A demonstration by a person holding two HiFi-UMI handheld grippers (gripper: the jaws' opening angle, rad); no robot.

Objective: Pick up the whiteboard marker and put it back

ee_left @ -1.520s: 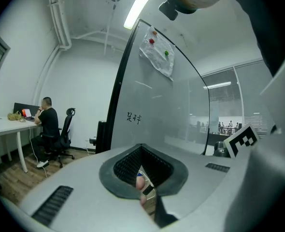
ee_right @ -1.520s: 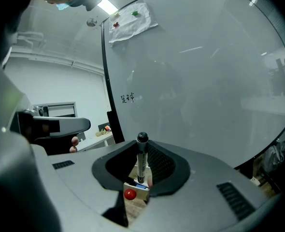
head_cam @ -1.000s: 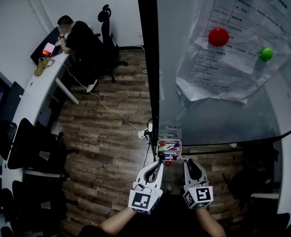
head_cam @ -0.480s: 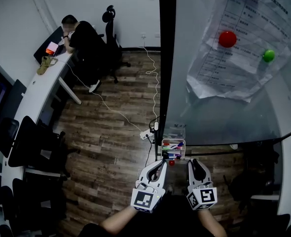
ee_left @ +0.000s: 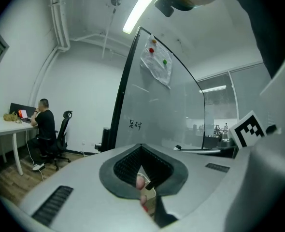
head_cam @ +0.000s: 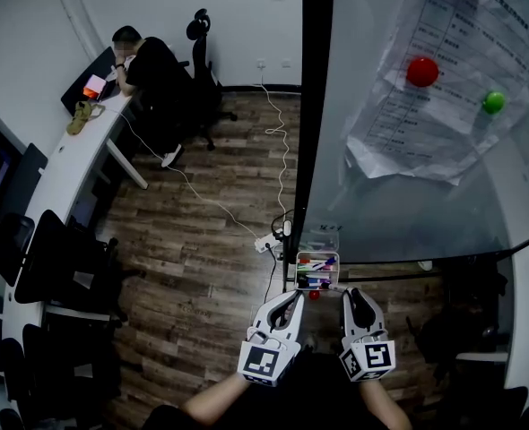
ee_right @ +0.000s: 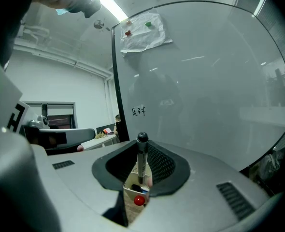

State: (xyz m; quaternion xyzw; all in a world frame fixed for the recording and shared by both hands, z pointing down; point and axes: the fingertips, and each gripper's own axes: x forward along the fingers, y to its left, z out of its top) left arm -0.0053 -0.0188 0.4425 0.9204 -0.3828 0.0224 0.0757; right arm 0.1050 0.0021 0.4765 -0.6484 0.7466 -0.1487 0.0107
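Your right gripper (ee_right: 141,172) has its fingers pinching the whiteboard marker (ee_right: 142,156) upright, just by the marker box (ee_right: 134,193) at the whiteboard's (ee_right: 205,91) lower edge. Your left gripper's (ee_left: 145,179) fingers stand slightly apart, holding nothing.

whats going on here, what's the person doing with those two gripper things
A person stands at a whiteboard with a gripper in each hand. The right gripper has a whiteboard marker clamped upright between its fingers, right by the small marker holder at the board's lower edge. The left gripper waits beside it and holds nothing. The marker is not in the holder at this moment.
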